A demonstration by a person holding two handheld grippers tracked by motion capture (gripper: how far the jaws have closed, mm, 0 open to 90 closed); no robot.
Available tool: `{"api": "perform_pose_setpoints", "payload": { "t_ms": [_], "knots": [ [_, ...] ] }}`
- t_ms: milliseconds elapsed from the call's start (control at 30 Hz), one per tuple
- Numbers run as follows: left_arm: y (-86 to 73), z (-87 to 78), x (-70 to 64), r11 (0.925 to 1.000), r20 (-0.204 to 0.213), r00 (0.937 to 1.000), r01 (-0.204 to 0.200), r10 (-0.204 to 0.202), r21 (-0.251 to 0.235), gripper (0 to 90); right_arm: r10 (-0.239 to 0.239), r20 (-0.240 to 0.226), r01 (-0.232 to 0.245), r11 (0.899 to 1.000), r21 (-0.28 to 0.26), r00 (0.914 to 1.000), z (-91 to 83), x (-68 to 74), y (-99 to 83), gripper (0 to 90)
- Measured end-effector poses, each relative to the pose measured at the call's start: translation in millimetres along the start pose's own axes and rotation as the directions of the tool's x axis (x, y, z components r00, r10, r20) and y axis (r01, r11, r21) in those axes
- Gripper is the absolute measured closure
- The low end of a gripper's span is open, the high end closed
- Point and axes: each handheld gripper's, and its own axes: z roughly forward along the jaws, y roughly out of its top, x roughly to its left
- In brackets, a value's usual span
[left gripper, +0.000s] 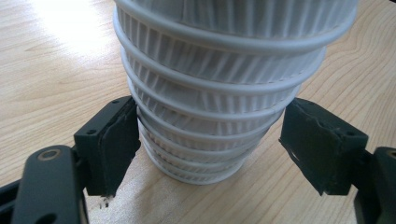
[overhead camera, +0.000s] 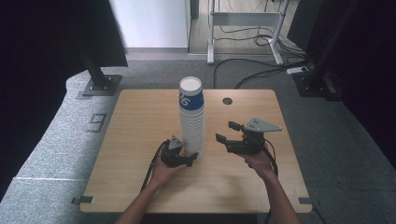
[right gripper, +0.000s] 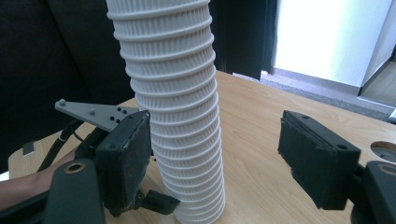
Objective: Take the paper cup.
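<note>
Tall stack of white ribbed paper cups (overhead camera: 192,119) stands mid-frame on the wooden table (overhead camera: 140,140); its top cup wears a blue band with a white numeral, possibly "6". Left gripper (overhead camera: 189,160) sits at the stack's base, jaws spread to either side, one pad (left gripper: 122,140) about touching. Right gripper (overhead camera: 227,131), jaws spread, holds nothing, right of the stack. Bare tabletop lies toward the left and lower edges.

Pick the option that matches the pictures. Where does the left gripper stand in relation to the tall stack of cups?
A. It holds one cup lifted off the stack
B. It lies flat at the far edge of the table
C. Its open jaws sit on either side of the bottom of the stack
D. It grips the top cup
C: the left gripper has a jaw on each side of the lowest cups of the stack, with a gap showing at the right jaw.
</note>
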Motion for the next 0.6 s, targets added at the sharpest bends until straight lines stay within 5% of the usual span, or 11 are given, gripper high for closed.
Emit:
{"api": "perform_pose_setpoints", "payload": {
  "t_ms": [600],
  "knots": [
    [-0.5, 0.1, 0.1, 1.0000, 0.001, 1.0000, 0.002, -0.002, -0.001, 20.2, -0.010, -0.005, 0.010, 1.000, -0.005, 0.9999, 5.9, 3.5, 13.2, 25.5]
  ]
}}
